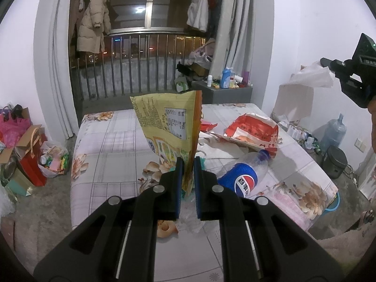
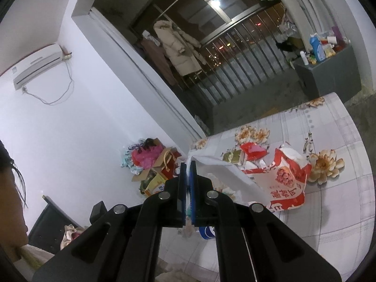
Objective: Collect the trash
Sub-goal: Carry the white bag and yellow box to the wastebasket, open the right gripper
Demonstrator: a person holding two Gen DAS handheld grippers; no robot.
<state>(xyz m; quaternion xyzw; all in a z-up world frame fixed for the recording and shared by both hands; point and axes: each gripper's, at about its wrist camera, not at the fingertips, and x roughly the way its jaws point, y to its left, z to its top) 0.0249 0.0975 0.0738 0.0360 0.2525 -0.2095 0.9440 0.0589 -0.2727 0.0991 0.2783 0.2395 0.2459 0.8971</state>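
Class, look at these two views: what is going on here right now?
A person is clearing litter off a floral-covered table. The left hand-held gripper is shut on a yellow snack wrapper, held upright. The right hand-held gripper pinches a white plastic bag. A Pepsi bottle and a red-and-white snack bag lie uncollected.

Indoor light cool, flat, even; white walls (image 1: pixel 305 23) near blown out. Night outside, window glass (image 1: pixel 138 11) reflecting bright ceiling lamp as round glare spot. Shadows soft, faint under gripper arms. Heavy fisheye bending at edges, dark vignette corners. Slight softness, noise in dark balcony area.
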